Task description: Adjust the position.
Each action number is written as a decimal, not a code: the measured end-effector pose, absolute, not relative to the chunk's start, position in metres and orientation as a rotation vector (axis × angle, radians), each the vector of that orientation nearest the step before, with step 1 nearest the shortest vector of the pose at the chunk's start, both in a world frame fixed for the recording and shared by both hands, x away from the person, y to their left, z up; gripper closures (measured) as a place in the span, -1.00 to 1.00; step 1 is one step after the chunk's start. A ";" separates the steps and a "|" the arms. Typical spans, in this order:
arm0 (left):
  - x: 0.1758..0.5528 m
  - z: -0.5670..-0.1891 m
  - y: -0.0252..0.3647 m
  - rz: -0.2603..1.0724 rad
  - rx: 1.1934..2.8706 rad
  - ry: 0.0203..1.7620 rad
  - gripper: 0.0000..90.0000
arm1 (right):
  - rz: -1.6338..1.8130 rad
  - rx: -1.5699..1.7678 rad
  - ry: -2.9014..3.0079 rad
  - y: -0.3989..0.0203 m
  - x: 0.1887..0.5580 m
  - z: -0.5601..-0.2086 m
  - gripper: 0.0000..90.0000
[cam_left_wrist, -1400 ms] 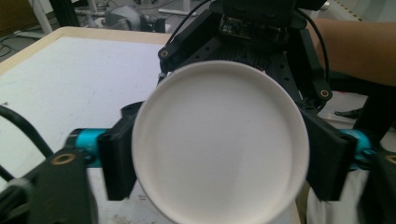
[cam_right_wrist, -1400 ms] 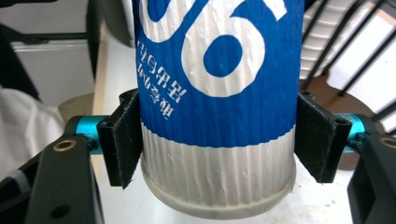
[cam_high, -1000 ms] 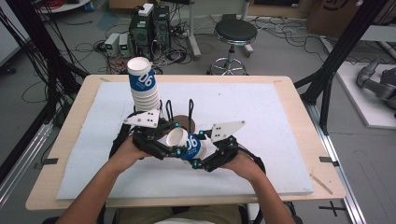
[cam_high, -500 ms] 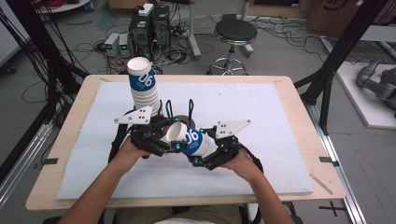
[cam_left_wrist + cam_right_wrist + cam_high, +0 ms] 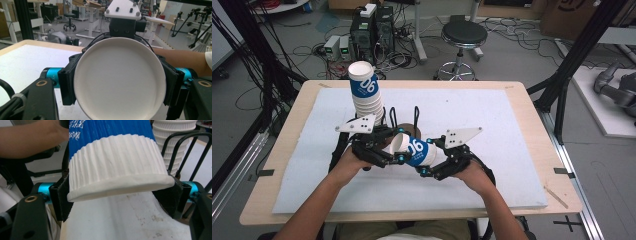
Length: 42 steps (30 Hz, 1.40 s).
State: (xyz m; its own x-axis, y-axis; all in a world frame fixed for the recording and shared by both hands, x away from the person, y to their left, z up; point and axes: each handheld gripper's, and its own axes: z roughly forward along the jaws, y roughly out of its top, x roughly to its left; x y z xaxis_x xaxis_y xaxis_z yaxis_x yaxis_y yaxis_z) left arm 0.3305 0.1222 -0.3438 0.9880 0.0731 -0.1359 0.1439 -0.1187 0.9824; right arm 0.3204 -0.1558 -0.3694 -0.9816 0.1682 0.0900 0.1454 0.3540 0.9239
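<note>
On the left, the stack of paper cups [image 5: 365,95] stands upright on the white mat [image 5: 502,120] that covers the bench [image 5: 532,95], near its far left side. Just in front of it, the left tool [image 5: 388,150] has just been closing its jaws and now clamps the rim end of a blue-and-white paper cup [image 5: 414,151], pads [image 5: 67,86] pressing on both sides. The cup lies sideways above the mat, between both hands. To the right, the right tool [image 5: 432,161] grips the same cup at its base, its pads [image 5: 62,195] tight against the ribbed white part.
</note>
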 end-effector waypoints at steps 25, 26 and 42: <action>0.326 -0.347 0.115 0.029 1.930 0.146 -0.61 | 1.259 0.195 2.740 -0.159 0.318 -0.354 -0.45; 0.326 -0.348 0.114 0.020 1.934 0.137 -0.61 | 1.256 0.184 2.748 -0.157 0.318 -0.356 -0.45; 0.329 -0.354 0.112 -0.079 1.982 0.106 -0.31 | 1.204 0.147 2.790 -0.153 0.316 -0.360 -0.50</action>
State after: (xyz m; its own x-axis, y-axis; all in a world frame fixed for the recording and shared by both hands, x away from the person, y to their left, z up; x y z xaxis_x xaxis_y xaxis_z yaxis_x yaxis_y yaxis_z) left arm 0.3290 0.1116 -0.3540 0.9938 0.0386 -0.1044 0.1111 -0.3998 0.9098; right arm 0.3164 -0.1531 -0.3596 -0.9904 0.1277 -0.0528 0.0491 0.6827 0.7290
